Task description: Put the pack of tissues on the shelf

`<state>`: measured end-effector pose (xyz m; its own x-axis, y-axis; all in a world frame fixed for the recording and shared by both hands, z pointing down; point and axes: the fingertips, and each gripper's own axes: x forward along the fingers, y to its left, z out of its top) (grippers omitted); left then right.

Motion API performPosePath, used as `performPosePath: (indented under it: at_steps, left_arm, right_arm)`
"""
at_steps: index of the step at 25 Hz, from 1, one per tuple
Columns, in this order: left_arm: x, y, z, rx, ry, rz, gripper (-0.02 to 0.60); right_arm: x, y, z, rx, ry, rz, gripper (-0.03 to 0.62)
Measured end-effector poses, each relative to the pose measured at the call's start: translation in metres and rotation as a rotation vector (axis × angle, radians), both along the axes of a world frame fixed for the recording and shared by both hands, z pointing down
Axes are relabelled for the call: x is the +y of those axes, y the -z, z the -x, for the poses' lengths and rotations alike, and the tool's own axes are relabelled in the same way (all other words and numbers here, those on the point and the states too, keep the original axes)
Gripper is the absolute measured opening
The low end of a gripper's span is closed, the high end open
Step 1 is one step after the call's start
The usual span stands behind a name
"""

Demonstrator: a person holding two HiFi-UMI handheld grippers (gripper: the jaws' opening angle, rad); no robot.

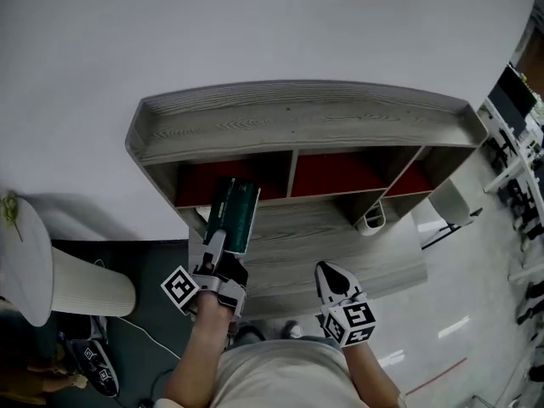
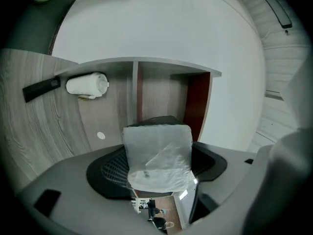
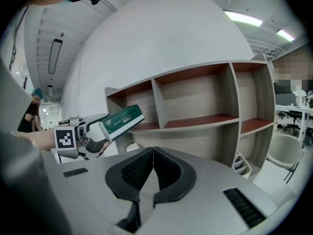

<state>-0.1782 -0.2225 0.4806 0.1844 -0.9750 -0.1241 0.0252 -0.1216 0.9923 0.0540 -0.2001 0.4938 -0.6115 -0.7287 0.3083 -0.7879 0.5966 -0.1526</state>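
Nearest, the right tongs [image 3: 153, 168] hang at the near right with their jaws pressed together and nothing between them, clear of the shelf. Just left and a little farther, the left tongs [image 1: 219, 253] are spread wide, pinching the pack [image 1: 235, 215] by its near end, pads pressing on both its sides. Green and white, the pack juts toward the shelf, held in the air and tilted, with its far end at the mouth of the left compartment. Beyond it stands the shelf [image 1: 297, 113], grey wood with red-lined compartments, against a white wall [image 1: 255, 24].
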Motion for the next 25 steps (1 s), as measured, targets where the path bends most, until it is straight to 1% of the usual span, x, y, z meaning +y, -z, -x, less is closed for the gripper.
performPosePath:
  at_steps: [2, 4, 7, 11, 14, 18, 22, 25]
  left_arm:
    - [-0.015, 0.001, -0.001, 0.012, -0.020, 0.001, 0.365]
    - [-0.027, 0.002, -0.002, 0.008, -0.041, 0.007, 0.365]
    - [-0.044, -0.001, -0.003, 0.019, -0.050, 0.019, 0.365]
    - [-0.061, -0.004, -0.001, 0.046, -0.019, 0.041, 0.365]
    - [-0.070, -0.005, 0.000, 0.043, 0.014, 0.049, 0.365]
    - [-0.080, -0.003, -0.002, 0.054, 0.030, 0.054, 0.370]
    - [-0.089, 0.004, -0.010, 0.037, 0.009, 0.033, 0.380]
    - [-0.093, 0.012, -0.016, 0.004, -0.019, 0.016, 0.412]
  right_arm:
    - [-0.005, 0.002, -0.001, 0.001, -0.034, -0.002, 0.029]
    - [-0.007, 0.002, -0.003, 0.001, -0.065, -0.003, 0.029]
    - [-0.012, 0.004, -0.007, 0.001, -0.102, -0.005, 0.029]
    - [-0.016, 0.006, -0.013, 0.010, -0.142, -0.008, 0.029]
    - [-0.017, 0.006, -0.017, 0.017, -0.167, -0.004, 0.029]
    - [-0.014, 0.004, -0.020, 0.023, -0.182, 0.003, 0.029]
    - [-0.012, 0.004, -0.023, 0.028, -0.191, 0.001, 0.029]
    - [-0.010, 0.007, -0.025, 0.030, -0.196, -0.002, 0.029]
